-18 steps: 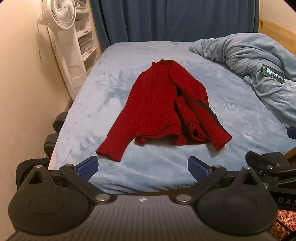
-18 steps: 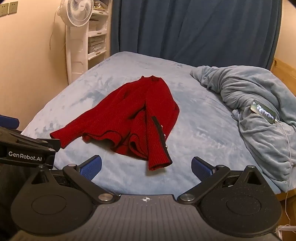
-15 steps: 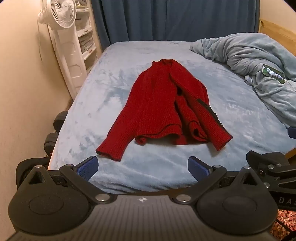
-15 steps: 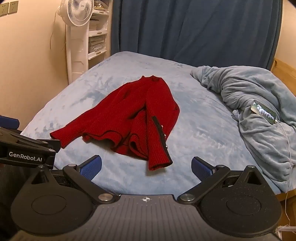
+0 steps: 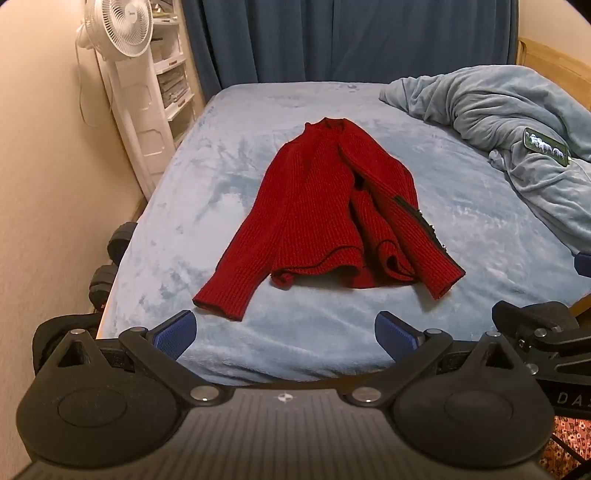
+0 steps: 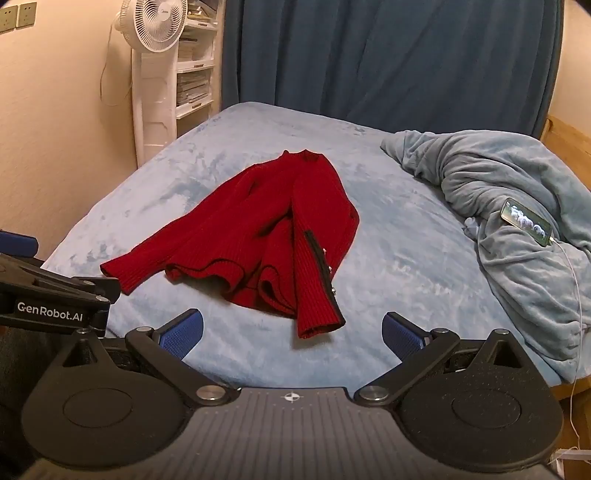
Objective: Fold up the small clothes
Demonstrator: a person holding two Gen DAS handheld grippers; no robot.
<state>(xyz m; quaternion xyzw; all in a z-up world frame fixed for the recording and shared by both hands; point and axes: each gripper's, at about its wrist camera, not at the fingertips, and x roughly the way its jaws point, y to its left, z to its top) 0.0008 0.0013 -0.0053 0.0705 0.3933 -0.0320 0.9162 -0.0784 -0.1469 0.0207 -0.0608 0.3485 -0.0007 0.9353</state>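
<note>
So the red knit sweater (image 5: 332,206) is lying out on the bed (image 5: 229,177), roughly in the middle of the light blue sheet, neck end at the far side and hem toward me. It isn't flat: the right half is flopped over onto itself, the hem is wavy and rumpled, and a dark trimmed edge with small shiny buttons runs down the right sleeve. The left sleeve sticks out toward the near left and its cuff is the closest bit to me.

My left gripper (image 5: 284,332) hangs over the near edge of the bed, tilted down at it, jaws spread wide with nothing between the blue pads. That near-left cuff sits just beyond my left pad, not touching it. My right gripper (image 6: 291,332) is the same deal: wide apart, empty, angled down, with the right sleeve's cuff lying just past the gap between the pads, a bit off the sheet's near edge. Neither one is touching the knit.

Off to the right there's a bunched-up grey-blue blanket (image 6: 517,206) with a phone (image 6: 526,220) resting on it, screen lit, a white cable running from it. Far left against the wall stands a white fan (image 6: 157,26), shelves behind it, and a dark blue curtain (image 6: 388,59) covers the far side.
</note>
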